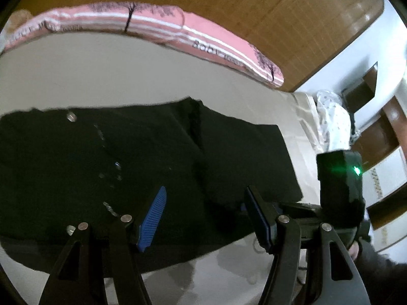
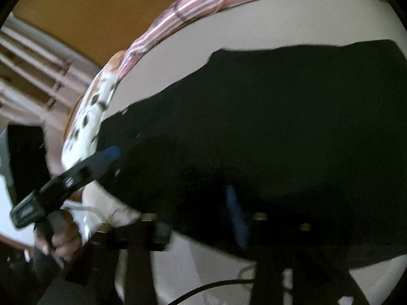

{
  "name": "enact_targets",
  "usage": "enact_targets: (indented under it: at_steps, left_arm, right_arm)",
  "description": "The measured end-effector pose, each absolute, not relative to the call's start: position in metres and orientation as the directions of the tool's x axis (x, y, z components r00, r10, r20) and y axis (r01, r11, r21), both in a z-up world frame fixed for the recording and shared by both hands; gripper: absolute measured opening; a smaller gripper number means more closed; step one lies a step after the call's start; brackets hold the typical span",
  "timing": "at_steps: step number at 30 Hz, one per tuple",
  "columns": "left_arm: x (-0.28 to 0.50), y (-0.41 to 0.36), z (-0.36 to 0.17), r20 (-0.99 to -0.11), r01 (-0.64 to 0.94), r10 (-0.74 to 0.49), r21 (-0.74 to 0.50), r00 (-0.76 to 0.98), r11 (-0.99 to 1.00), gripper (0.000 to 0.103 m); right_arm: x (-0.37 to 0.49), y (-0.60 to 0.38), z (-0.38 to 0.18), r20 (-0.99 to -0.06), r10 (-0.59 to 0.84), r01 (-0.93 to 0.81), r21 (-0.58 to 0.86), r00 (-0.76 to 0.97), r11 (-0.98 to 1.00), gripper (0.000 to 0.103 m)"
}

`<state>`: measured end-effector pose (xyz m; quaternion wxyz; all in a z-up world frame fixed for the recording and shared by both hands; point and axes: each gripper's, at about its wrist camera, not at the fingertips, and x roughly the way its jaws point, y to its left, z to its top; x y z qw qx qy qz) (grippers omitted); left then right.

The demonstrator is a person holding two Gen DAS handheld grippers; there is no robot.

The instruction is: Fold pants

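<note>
Black pants (image 1: 127, 157) lie spread flat on a beige mattress (image 1: 101, 76), with a metal button (image 1: 71, 117) near the waist at the left. My left gripper (image 1: 204, 219) hovers just above their near edge, its blue pads wide apart and nothing between them. The right tool's black housing with a green light (image 1: 340, 183) sits at the pants' right end. In the blurred right wrist view the pants (image 2: 279, 127) fill the middle. My right gripper (image 2: 198, 226) stands low over their near edge with its jaws apart; no pinch on the cloth shows. One left fingertip (image 2: 113, 152) shows at the left.
A pink striped blanket (image 1: 178, 30) runs along the mattress's far edge, with wooden floor (image 1: 279, 12) beyond. A white spotted cloth (image 1: 333, 122) lies off the right end. A person's hand (image 2: 61, 244) grips the left tool's handle. A dark cable (image 2: 216, 284) crosses the near mattress.
</note>
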<state>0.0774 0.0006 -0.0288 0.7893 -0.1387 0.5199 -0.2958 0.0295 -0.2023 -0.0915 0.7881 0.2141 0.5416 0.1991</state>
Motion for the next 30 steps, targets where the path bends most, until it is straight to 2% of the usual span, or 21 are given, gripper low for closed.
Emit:
enact_targets:
  at_steps: [4,9,21,30]
  left_arm:
    - [0.082,-0.005,-0.035,-0.702,0.269,-0.686,-0.635,0.191,0.724,0.064]
    - [0.096,-0.017,-0.056,-0.632,0.123,-0.773,-0.764,0.053,0.633,0.064]
    - [0.099,-0.027,-0.096,-0.661,-0.042,-0.749,-0.748,-0.050,0.662,0.055]
    - [0.088,-0.034,-0.116,-0.578,-0.165,-0.811,-0.795,-0.085,0.584,0.054]
  right_arm:
    - [0.012,-0.211,-0.077,-0.762,0.540,-0.101,0.543,0.358,0.833,0.046]
    - [-0.002,-0.254,-0.061,-0.742,0.495,-0.022,0.545,0.452,0.838,0.049]
    - [-0.008,-0.310,-0.061,-0.699,0.469,0.100,0.607,0.540,0.788,0.051]
    - [-0.006,-0.320,-0.070,-0.677,0.488,0.125,0.645,0.551,0.754,0.051]
